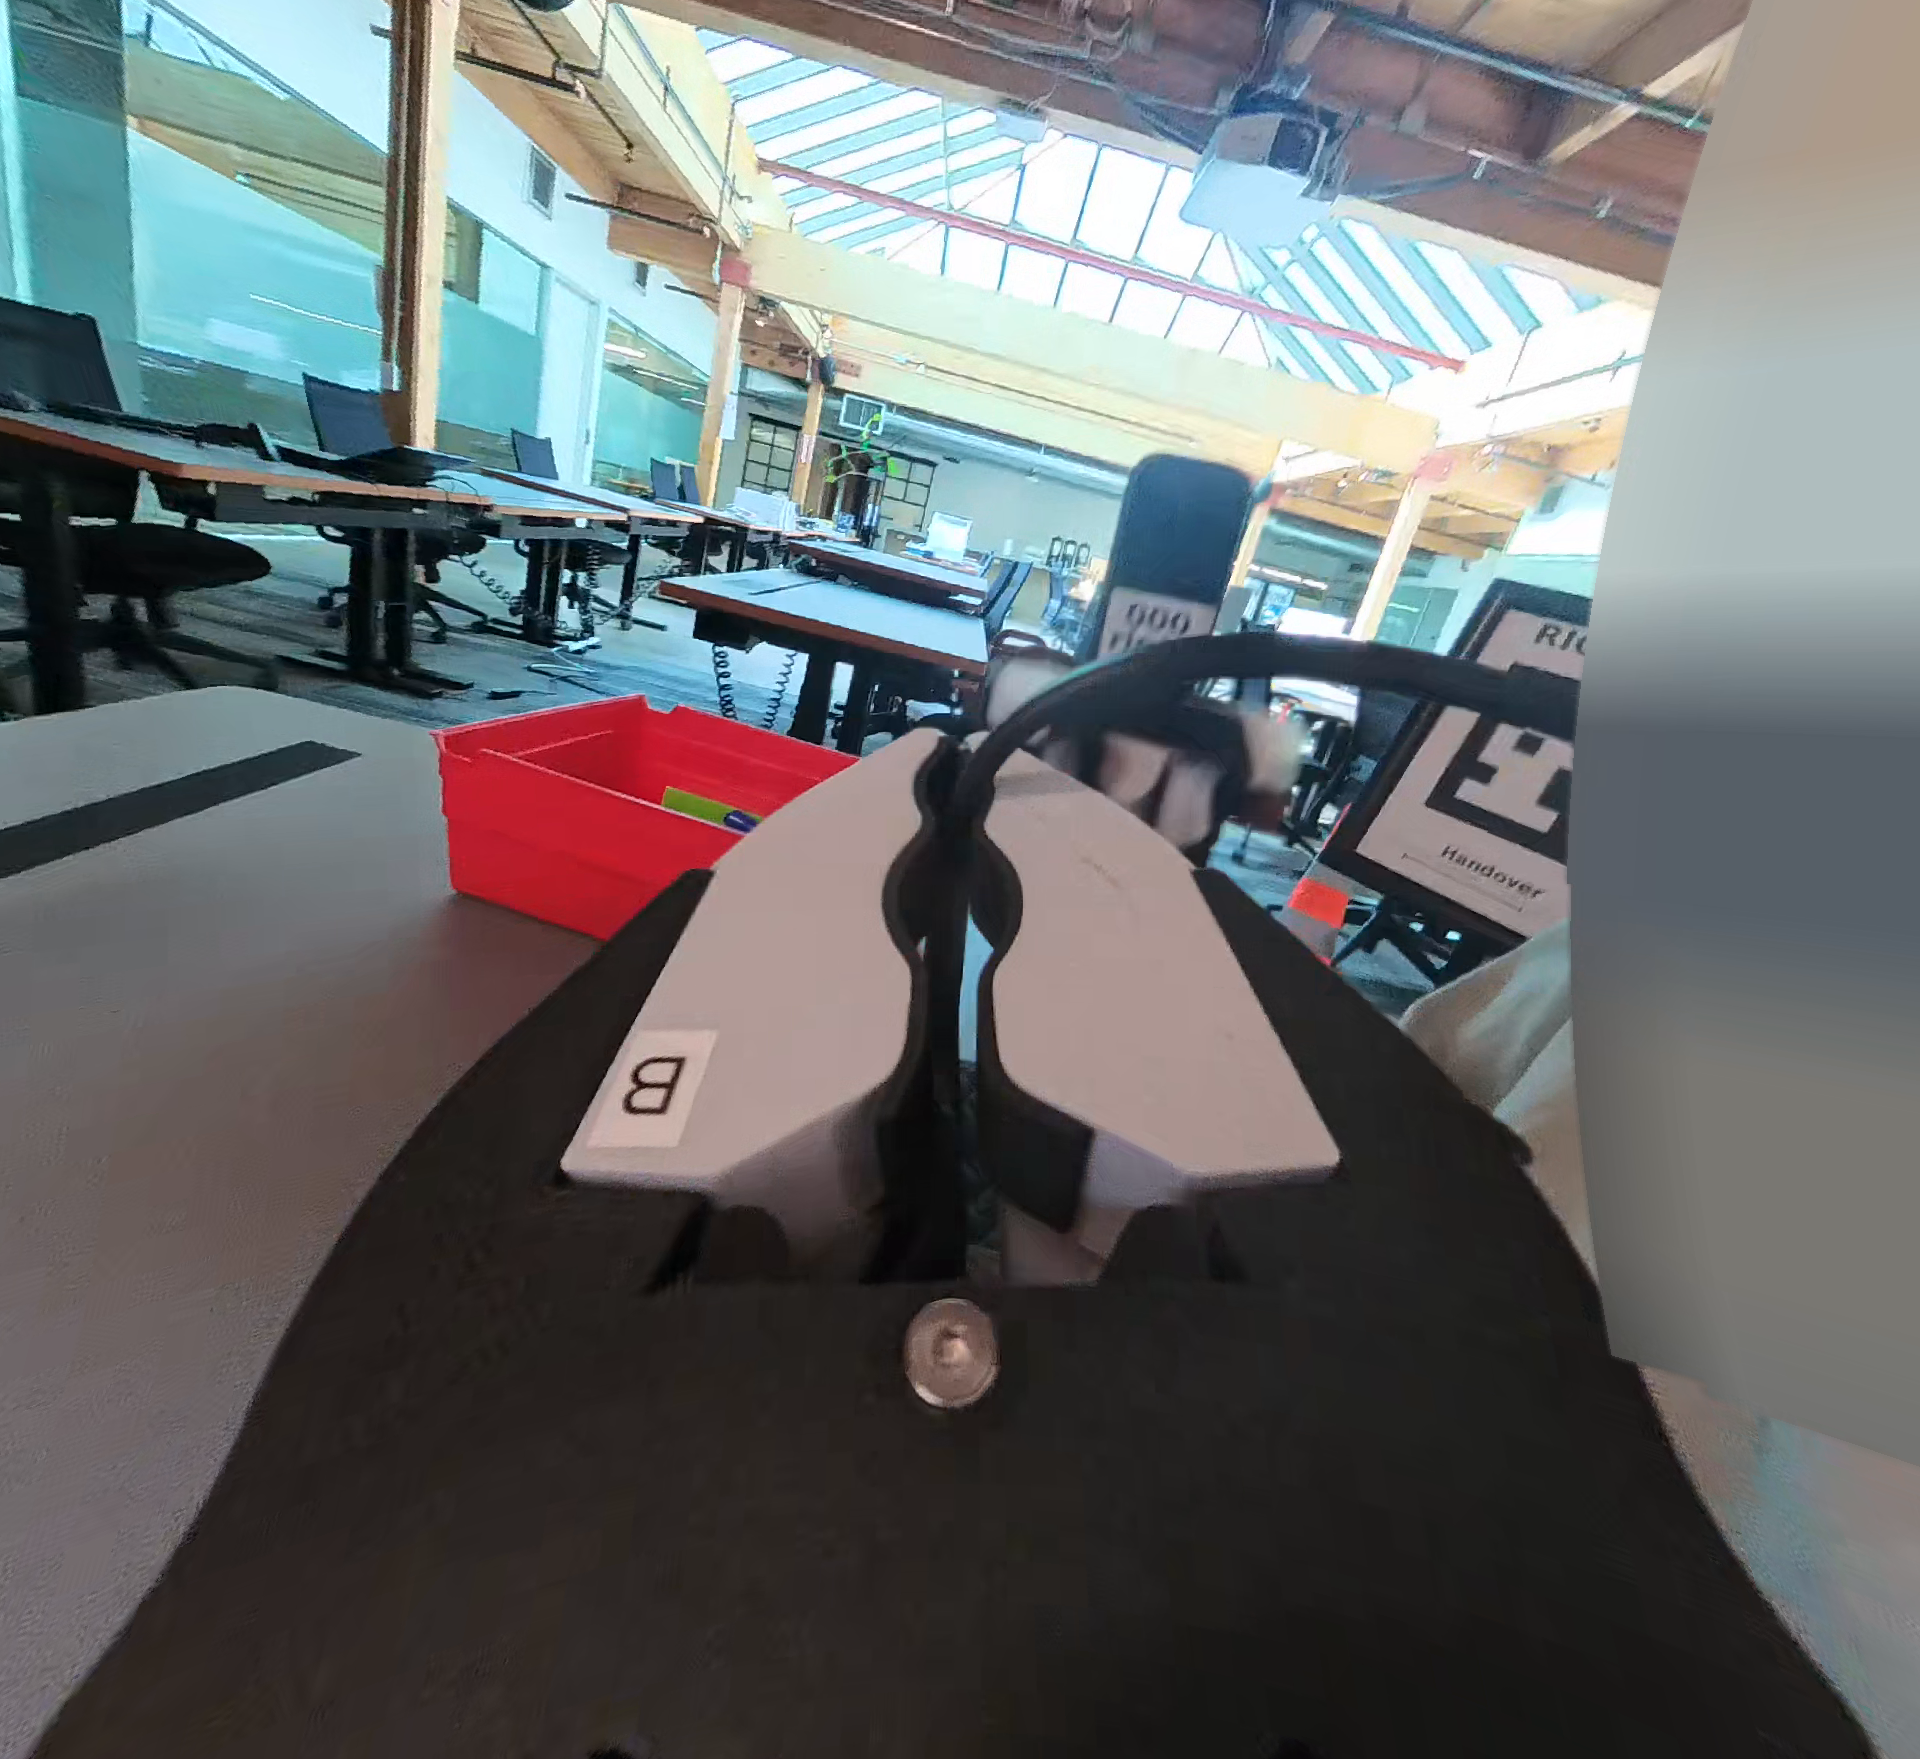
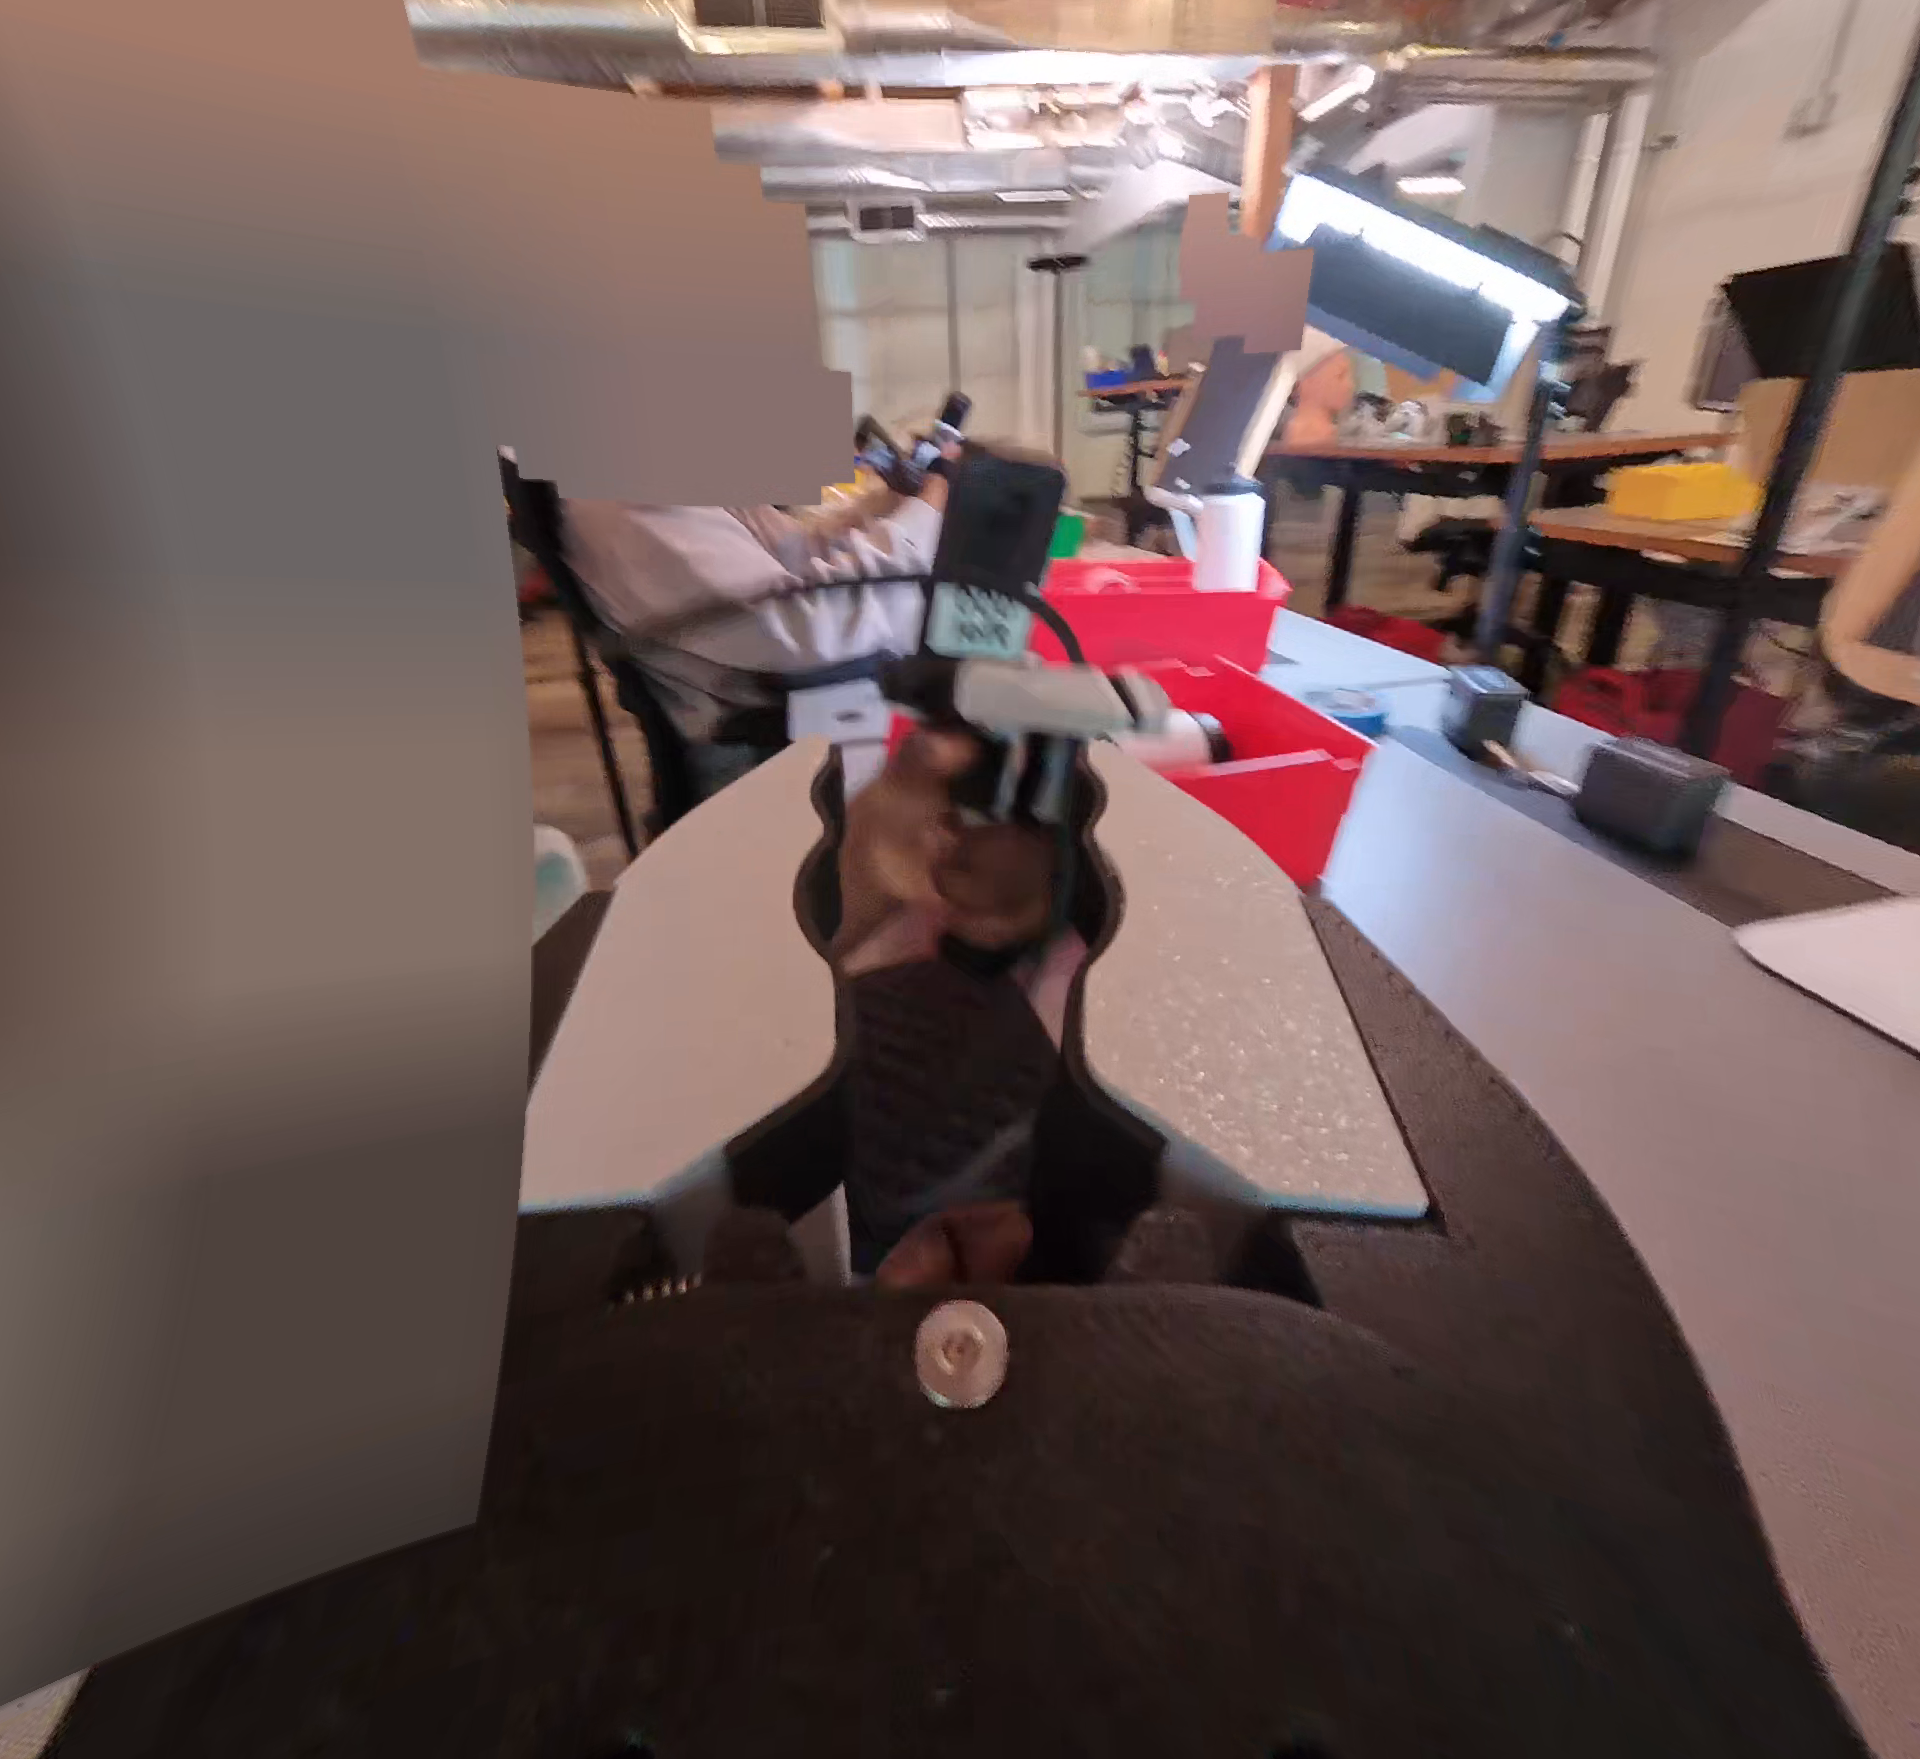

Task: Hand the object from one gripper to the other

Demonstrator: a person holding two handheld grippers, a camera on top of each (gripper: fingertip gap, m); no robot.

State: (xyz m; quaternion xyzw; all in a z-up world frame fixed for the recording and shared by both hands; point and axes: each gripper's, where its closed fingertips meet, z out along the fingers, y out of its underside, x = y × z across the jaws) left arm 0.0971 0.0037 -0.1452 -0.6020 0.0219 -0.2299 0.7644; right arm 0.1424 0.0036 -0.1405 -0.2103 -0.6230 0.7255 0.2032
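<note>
Left gripper (image 1: 951,774) fingers are clamped on a thin black cable (image 1: 1195,655) at mid-frame, arcing right. Right gripper (image 2: 961,784) fingers stand apart, gripping nothing. The handover looks not yet made. A red bin (image 1: 540,816) sits left on the table (image 1: 208,1034).

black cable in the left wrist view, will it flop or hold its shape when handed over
Probably springy rather than limp: the black cable arcs out from the left gripper instead of hanging straight down. Likely light, since the fingers carry it pinched near their tips. It looks thin, so it may swing or slip in the pass.
</note>
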